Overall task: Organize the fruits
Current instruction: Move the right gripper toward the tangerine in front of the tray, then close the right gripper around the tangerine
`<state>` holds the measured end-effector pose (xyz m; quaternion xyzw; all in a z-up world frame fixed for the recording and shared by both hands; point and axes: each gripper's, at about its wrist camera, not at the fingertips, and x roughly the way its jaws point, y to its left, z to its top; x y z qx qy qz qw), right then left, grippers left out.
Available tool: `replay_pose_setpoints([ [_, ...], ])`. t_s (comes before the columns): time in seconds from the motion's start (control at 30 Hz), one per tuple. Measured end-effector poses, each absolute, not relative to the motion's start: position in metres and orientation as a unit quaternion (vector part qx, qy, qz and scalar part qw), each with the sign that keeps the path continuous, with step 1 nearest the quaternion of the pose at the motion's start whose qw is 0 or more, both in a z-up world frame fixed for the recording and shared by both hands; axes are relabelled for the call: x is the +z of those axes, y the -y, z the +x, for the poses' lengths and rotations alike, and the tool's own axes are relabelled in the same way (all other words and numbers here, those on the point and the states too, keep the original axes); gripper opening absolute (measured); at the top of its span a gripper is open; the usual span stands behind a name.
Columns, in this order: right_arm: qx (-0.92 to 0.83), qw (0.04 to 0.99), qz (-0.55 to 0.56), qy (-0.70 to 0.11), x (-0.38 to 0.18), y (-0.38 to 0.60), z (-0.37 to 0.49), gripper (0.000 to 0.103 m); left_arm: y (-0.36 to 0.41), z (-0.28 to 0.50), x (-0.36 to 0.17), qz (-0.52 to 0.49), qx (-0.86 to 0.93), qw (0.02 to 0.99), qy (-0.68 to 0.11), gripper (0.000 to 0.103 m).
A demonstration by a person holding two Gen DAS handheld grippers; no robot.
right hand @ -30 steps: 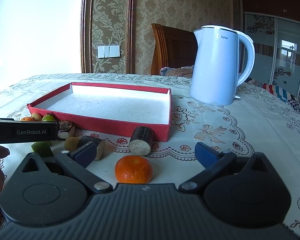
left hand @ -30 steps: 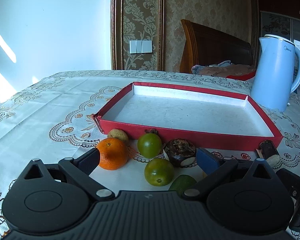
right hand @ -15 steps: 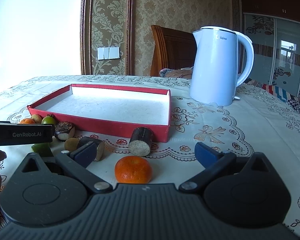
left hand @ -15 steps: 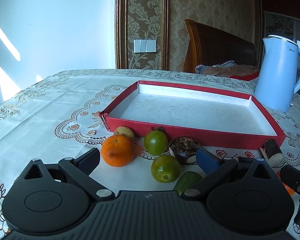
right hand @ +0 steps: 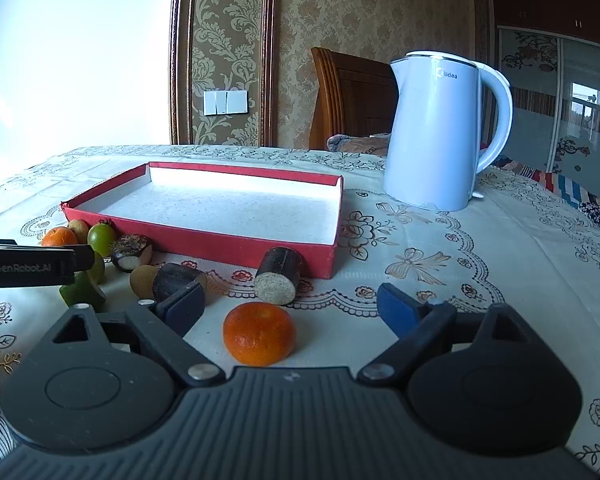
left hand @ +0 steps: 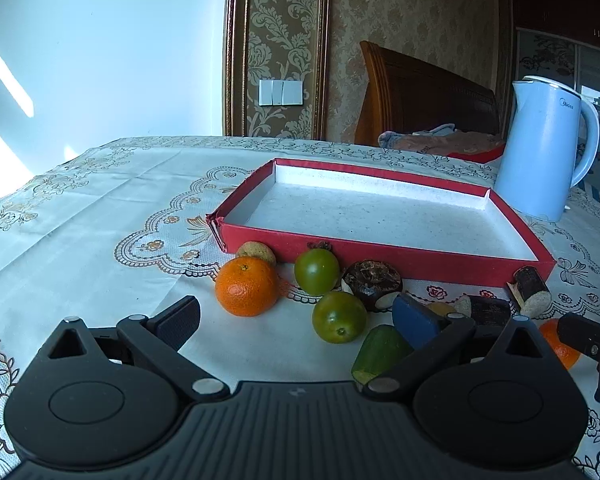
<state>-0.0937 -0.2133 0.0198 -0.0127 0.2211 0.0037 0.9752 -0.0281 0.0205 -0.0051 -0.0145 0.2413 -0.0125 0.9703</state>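
Note:
My right gripper point(right hand: 290, 306) hovers low over the tablecloth with an orange mandarin point(right hand: 259, 332) between its blue pads. Its jaws are closing, and the pads stand clear of the fruit. A cut sugarcane piece point(right hand: 278, 276) lies just beyond, against the red tray point(right hand: 198, 246), which has nothing in it. My left gripper point(left hand: 296, 318) is open and holds nothing. Ahead of it lie an orange point(left hand: 247, 286), two green tomatoes point(left hand: 317, 271) point(left hand: 339, 317), a dark water chestnut point(left hand: 374, 284) and a green piece point(left hand: 382, 350).
A pale blue kettle point(right hand: 436, 136) stands to the right behind the tray. A small tan fruit point(right hand: 142, 280) and another dark cane piece point(right hand: 176, 278) lie left of my right gripper. The left gripper's body point(right hand: 28, 266) reaches in from the left edge.
The right gripper's fingers have come a little closer together around the mandarin. The left gripper has drawn back slightly, so the fruits and tray sit a bit farther off.

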Motion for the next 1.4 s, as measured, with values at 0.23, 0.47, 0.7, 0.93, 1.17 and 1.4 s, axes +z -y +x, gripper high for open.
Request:
replay_pose_setpoints([
  [0.23,0.018,0.971,-0.017,-0.238,0.018,0.217,-0.093,0.086,-0.036,-0.038,-0.005,-0.05,-0.033,0.969,-0.238,0.103],
  [0.47,0.035,0.965,-0.023,-0.26,0.015,0.215,-0.086,0.077,-0.03,-0.04,-0.003,-0.032,-0.06,0.971,-0.227,0.103],
  [0.7,0.046,0.96,-0.019,-0.277,0.012,0.216,-0.079,0.066,-0.03,-0.036,-0.006,-0.034,-0.066,0.967,-0.244,0.103],
  [0.93,0.066,0.954,-0.02,-0.293,0.009,0.215,-0.072,0.052,-0.029,-0.036,-0.006,-0.029,-0.068,0.967,-0.245,0.103],
  [1.17,0.076,0.95,-0.013,-0.303,0.007,0.215,-0.069,0.045,-0.029,-0.038,-0.005,-0.029,-0.074,0.968,-0.239,0.103],
  [1.4,0.082,0.949,-0.009,-0.305,0.007,0.214,-0.068,0.04,-0.019,-0.042,-0.004,-0.007,-0.102,0.968,-0.227,0.103],
])
